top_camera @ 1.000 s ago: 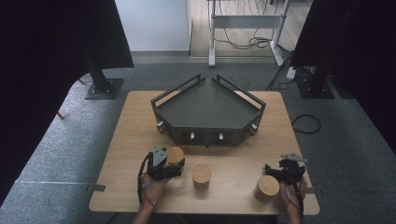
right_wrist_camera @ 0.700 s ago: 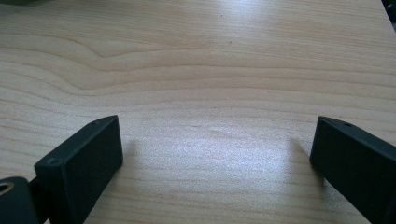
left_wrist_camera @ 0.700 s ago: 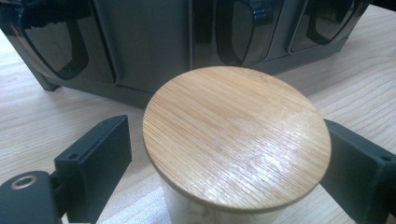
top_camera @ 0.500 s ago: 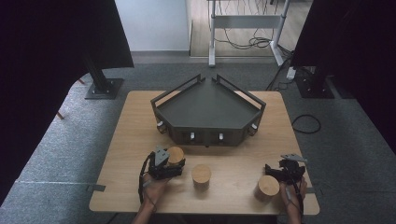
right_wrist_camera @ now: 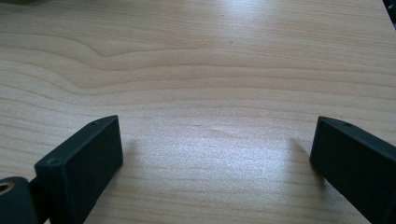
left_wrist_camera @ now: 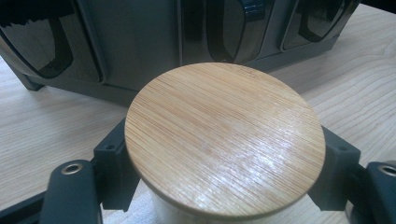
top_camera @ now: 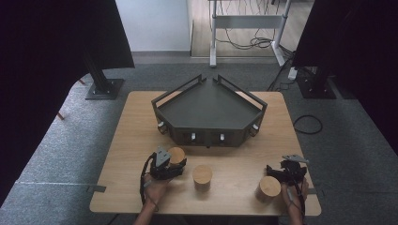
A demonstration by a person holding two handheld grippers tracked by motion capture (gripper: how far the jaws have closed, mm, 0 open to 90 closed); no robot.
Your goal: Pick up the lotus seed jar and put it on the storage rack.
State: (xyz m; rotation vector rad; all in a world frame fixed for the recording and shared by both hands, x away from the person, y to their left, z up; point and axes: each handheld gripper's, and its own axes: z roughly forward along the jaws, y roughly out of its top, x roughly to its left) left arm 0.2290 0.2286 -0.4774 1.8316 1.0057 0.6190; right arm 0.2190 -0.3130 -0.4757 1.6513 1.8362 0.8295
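Jar (left_wrist_camera: 224, 144) near the tray (top_camera: 211, 110) is now clamped by the left gripper (top_camera: 165, 165), whose jaws have just closed on it, but not lifted; the right gripper (right_wrist_camera: 212, 154) waits spread wide.

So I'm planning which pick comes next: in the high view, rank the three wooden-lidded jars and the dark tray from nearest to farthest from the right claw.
1. Right jar, just left of the right claw, near the table's front edge.
2. Middle jar, front centre.
3. Dark tray and left jar, the jar clamped in the left claw: too close to call.
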